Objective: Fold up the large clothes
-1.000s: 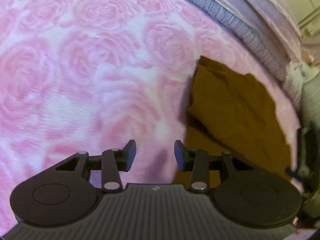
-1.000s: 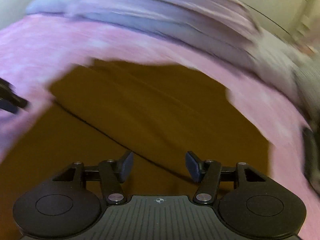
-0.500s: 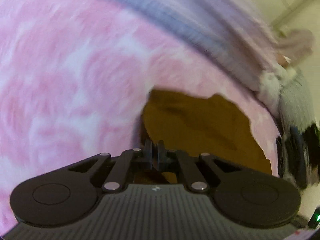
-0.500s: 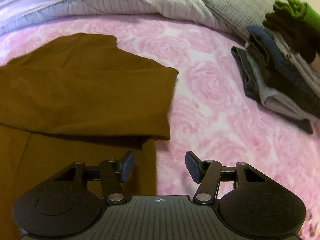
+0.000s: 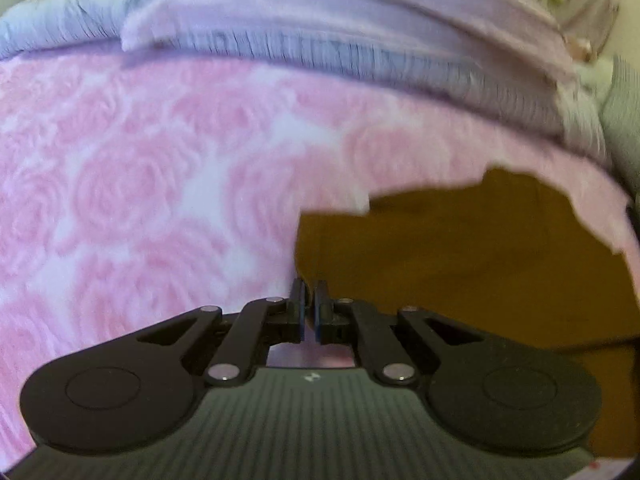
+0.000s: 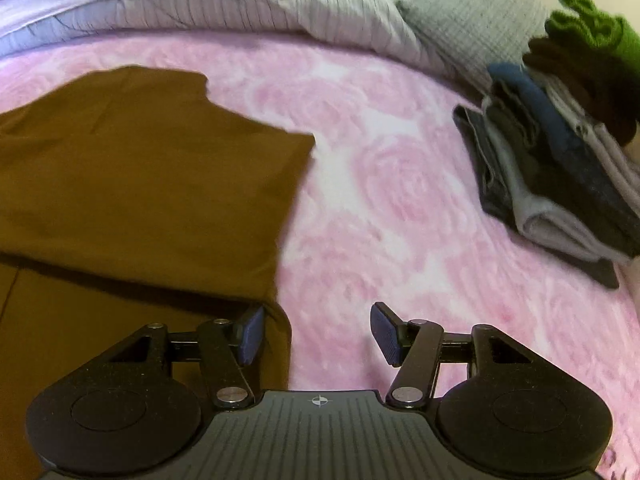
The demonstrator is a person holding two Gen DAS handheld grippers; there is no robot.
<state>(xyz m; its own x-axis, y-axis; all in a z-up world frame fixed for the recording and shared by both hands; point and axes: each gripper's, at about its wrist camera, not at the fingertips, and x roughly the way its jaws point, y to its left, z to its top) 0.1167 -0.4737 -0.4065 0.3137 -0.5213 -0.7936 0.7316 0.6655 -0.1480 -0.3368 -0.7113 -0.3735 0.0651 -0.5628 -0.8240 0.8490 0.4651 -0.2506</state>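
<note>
A brown garment [image 6: 132,184] lies partly folded on a pink rose-patterned blanket [image 6: 400,184], filling the right wrist view from nine to seven o'clock. The left gripper [image 5: 308,306] is pinched together at the cloth's edge; whether it grips fabric is unclear. The right gripper [image 6: 316,334] stands apart over the garment's corner, folded clothes stacked [image 6: 560,160] at two o'clock.

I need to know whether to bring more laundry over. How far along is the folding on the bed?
Done: a stack of folded clothes sits at the right side of the pink rose blanket. In hand: the brown garment has one layer folded over; the left gripper is shut at its edge, though whether it pinches the cloth is unclear, and the right gripper is open at its other edge. Left: its remaining folds and stacking.
</note>
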